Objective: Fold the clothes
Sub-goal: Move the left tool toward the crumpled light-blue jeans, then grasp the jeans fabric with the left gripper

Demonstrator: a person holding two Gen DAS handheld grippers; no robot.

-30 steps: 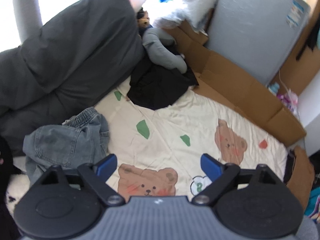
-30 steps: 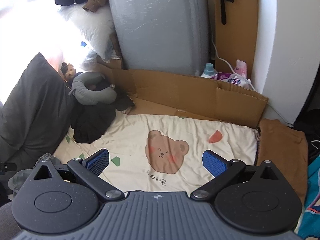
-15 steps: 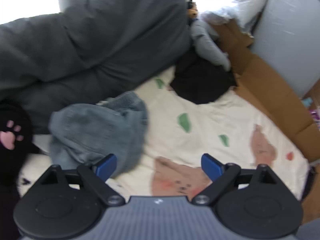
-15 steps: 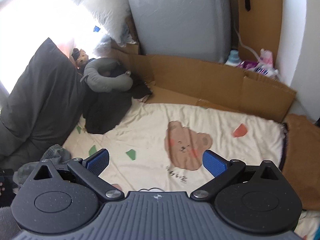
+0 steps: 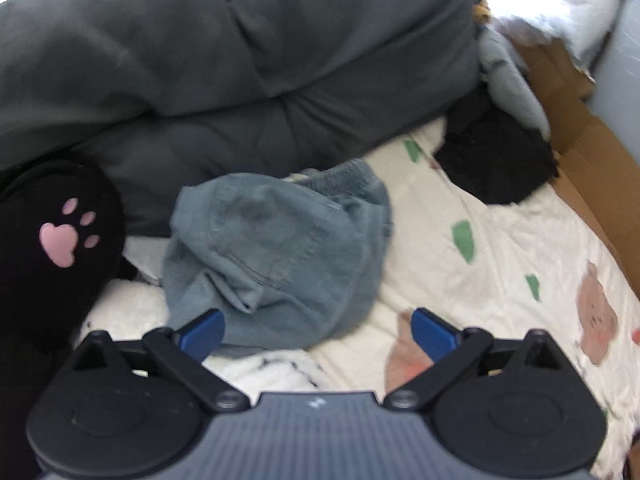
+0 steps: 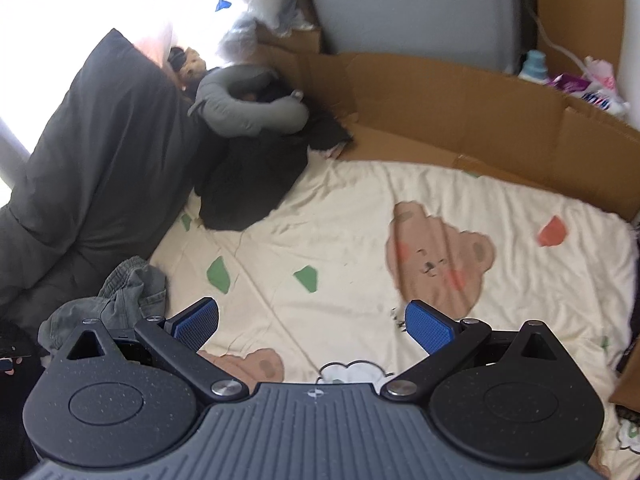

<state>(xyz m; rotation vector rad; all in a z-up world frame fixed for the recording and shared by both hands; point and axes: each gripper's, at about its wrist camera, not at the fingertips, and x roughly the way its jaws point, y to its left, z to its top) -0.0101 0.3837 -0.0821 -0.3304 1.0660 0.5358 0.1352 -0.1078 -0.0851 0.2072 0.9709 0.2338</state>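
A crumpled pair of blue denim jeans [image 5: 276, 256] is seen at the centre of the left wrist view, lying in a heap on a cream bedsheet [image 5: 512, 256] printed with bears and green shapes. In the right wrist view the same jeans [image 6: 120, 296] are found at the lower left of the frame, partly hidden behind the gripper body. The left gripper [image 5: 316, 330] is held just in front of the heap with its jaws spread wide and nothing between them; its left blue pad overlaps the lower edge of the denim in the picture, though contact cannot be told. The right gripper [image 6: 312, 324] is held over the bare sheet, its jaws likewise wide and empty, with the jeans off to its left.

A dark grey duvet [image 5: 248, 48] is bunched across the upper part of the left wrist view, directly behind the jeans. A black plush with a pink paw print [image 5: 60, 236] is seen at the left edge. A black garment [image 5: 496, 160] lies at the upper right, beside a grey neck pillow [image 6: 248, 108]. Brown cardboard [image 6: 460, 112] borders the far side of the sheet.
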